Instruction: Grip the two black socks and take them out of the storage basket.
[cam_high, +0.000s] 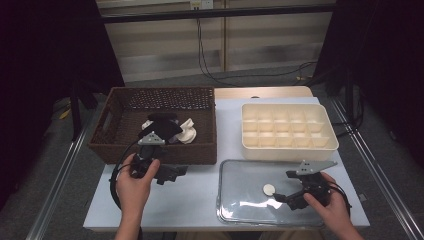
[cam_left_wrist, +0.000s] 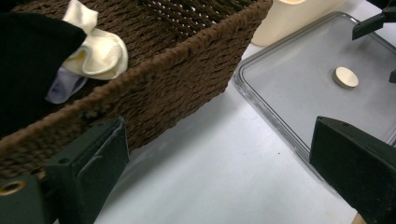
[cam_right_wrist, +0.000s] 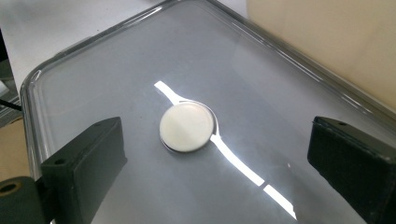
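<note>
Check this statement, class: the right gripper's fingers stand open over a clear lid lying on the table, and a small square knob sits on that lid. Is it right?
One detail is wrong: the knob is round, not square, as the right gripper view shows. The right gripper does have its fingers open over the clear lid lying on the table.

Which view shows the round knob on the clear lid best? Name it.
The right gripper view: the round knob sits close and centred between the open fingers. The high view and left gripper view show it small and far off.

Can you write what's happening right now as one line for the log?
left hand-held gripper: open, beside brown wicker basket | right hand-held gripper: open, over round white knob on clear plastic lid
</note>
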